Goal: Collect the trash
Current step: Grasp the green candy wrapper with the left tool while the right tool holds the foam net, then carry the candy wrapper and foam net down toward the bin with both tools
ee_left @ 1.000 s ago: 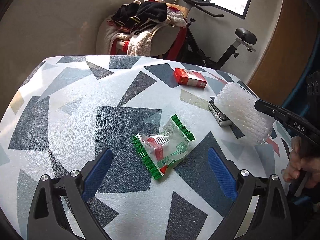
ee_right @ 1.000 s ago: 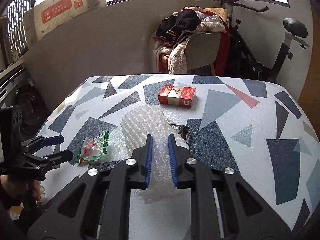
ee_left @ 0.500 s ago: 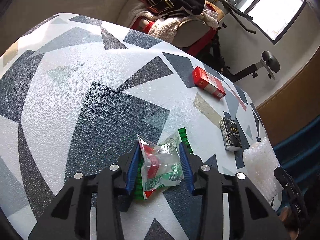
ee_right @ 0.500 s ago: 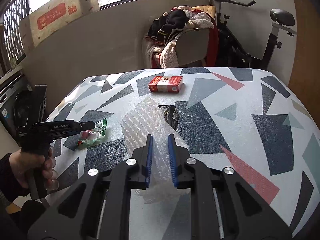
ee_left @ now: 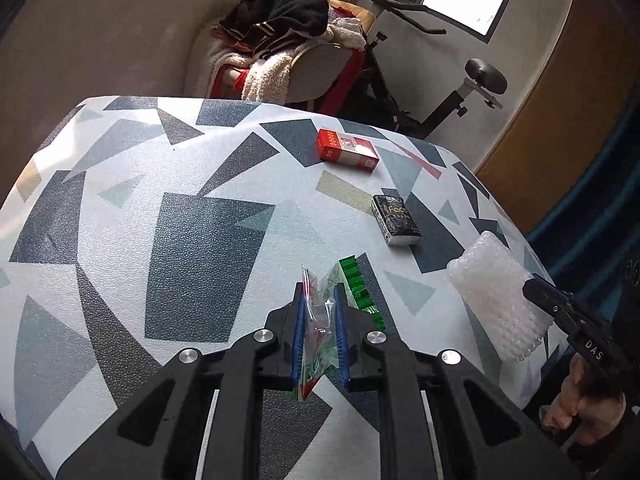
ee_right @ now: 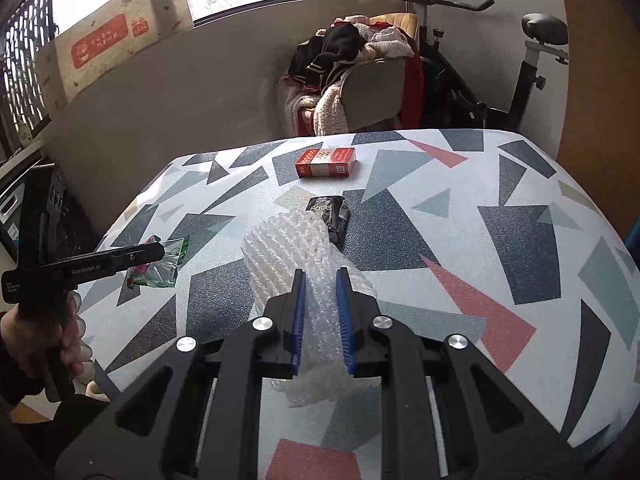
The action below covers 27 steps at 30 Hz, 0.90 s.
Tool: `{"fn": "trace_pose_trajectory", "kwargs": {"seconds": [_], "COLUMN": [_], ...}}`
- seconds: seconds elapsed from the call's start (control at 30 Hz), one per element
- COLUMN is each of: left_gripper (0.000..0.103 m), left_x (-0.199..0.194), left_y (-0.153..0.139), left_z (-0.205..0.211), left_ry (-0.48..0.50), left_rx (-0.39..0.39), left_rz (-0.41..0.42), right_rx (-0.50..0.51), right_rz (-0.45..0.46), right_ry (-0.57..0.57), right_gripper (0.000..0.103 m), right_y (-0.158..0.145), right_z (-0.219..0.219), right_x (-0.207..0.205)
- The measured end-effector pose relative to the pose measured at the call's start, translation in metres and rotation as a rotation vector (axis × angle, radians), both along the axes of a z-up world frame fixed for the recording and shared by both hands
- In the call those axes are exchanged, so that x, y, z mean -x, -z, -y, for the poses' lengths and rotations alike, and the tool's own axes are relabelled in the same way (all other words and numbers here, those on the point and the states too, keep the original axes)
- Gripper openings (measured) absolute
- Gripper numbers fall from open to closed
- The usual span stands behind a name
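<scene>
Wrapper (ee_left: 318, 322) pinched between left fingers (ee_left: 298, 332) — foam netting (ee_right: 288, 248) in right.

The left tool (ee_left: 319, 320) was matte black plastic: two broad angular arms with long slots cut through them, narrowing toward a pair of fingers (ee_left: 298, 336) lined with ribbed blue pads. Four round silver screw heads sat in a row across the arms behind the pads. The right tool (ee_right: 321, 312) was built alike, with the same blue ribbed pads and four silver screws. Seen from the side, beyond the near edge of the table (ee_right: 460, 200), each tool was a slim black bar on a pistol-style handle carrying small white lettering. A dark sleeve covered the wrist of the left hand (ee_right: 36, 344).
</scene>
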<state>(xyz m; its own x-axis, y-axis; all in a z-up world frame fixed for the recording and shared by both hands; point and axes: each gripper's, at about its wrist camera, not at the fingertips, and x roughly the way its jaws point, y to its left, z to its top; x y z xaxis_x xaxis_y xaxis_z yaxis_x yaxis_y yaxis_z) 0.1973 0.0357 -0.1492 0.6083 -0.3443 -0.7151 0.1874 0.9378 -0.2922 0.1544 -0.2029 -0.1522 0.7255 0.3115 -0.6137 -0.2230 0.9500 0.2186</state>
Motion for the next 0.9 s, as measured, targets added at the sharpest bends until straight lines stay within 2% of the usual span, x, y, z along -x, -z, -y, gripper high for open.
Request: {"fn": "trace_pose_trajectory", "kwargs": {"seconds": [0.33, 0.6, 0.9], "left_gripper": [0.013, 0.014, 0.014], "left_x": [0.084, 0.139, 0.178], "left_y": [-0.027, -0.023, -0.015], "left_z": [0.023, 0.029, 0.037], "left_ry": [0.085, 0.101, 0.133], "left_rx": [-0.028, -0.008, -0.028], "left_rz": [0.064, 0.059, 0.058], "right_rx": [-0.015, -0.024, -0.028], "right_rz": [0.012, 0.011, 0.009], "right_ry": [0.005, 0.003, 0.003], "right_gripper": [0.019, 0.019, 0.019], "right_y": [-0.013, -0.014, -0.015], "right_z": [0.004, 0.007, 0.007], "right_x": [0.051, 0.083, 0.106]}}
